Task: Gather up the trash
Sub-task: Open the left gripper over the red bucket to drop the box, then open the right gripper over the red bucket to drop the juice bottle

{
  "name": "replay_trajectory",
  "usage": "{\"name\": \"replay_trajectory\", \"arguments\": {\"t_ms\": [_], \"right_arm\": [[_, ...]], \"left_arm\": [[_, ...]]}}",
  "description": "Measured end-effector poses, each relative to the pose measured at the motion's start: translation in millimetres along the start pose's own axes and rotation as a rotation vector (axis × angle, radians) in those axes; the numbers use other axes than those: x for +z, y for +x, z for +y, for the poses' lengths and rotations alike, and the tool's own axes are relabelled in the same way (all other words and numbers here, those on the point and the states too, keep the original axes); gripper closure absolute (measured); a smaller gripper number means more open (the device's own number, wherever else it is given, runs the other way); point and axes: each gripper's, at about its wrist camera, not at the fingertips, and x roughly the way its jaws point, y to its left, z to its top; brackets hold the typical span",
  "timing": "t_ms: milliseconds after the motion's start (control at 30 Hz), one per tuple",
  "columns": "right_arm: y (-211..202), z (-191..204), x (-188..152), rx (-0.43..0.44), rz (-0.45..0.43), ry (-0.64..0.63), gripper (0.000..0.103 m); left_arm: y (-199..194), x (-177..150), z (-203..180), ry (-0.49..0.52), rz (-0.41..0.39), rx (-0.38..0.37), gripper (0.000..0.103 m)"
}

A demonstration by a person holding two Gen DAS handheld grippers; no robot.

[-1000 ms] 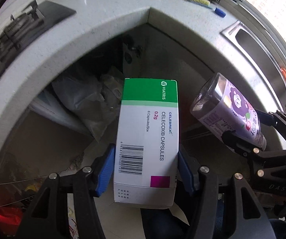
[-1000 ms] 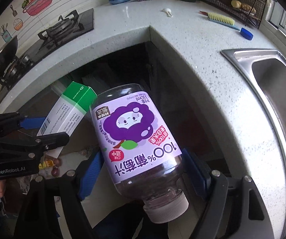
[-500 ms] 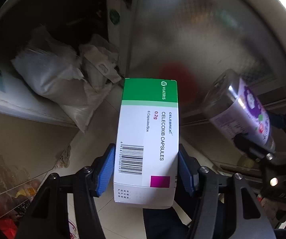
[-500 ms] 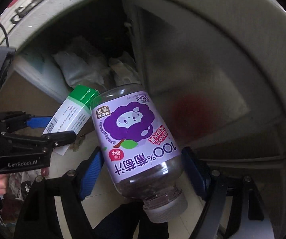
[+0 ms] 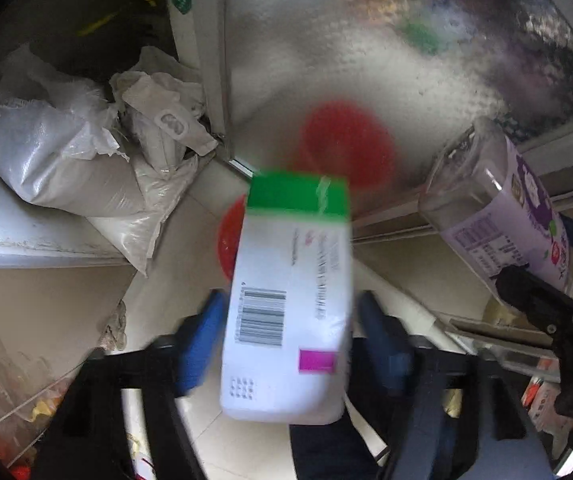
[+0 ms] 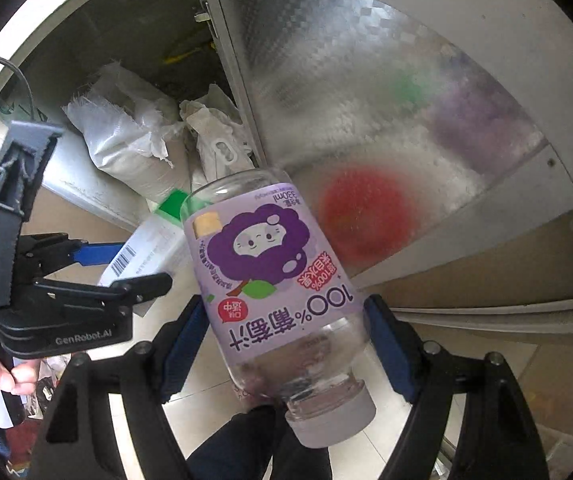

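A white and green medicine box (image 5: 290, 300) sits blurred between the pads of my left gripper (image 5: 290, 336); the pads stand slightly off its sides, so the jaws look open and the box loose. The box also shows in the right wrist view (image 6: 154, 240), with the left gripper (image 6: 98, 272) beside it. My right gripper (image 6: 286, 340) is shut on a clear grape-juice bottle (image 6: 282, 288) with a purple label, cap toward the camera. The bottle also shows at the right of the left wrist view (image 5: 498, 208). A red bin (image 5: 230, 240) lies on the floor below the box.
White sacks (image 5: 66, 160) and a crumpled bag (image 5: 166, 124) lie in the open cabinet at left. A frosted cabinet door (image 5: 366, 60) stands ahead, showing a red reflection (image 6: 366, 216). The pale tiled floor (image 5: 174, 256) runs underneath. The person's legs (image 6: 262, 444) are at the bottom.
Both grippers have dropped from countertop level to the cabinet front. The left jaws have widened and the box has slipped and blurred. The bottle stays held.
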Motion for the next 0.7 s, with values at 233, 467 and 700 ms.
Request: {"name": "replay_trajectory", "arguments": {"t_ms": [233,467,700], "right_arm": [[9,2,1,0.020,0.027,-0.006,0.026],[23,13,3,0.041,0.050,-0.041,0.026],[45,27,7,0.044,0.089,-0.085,0.026]], "left_arm": [[-9,-1,9,-0.017,-0.023,-0.003,0.012],[-11,-12,20,-0.022,-0.025,0.073,0.000],[-8,-20,37,-0.059,-0.020,0.085,0.000]]}}
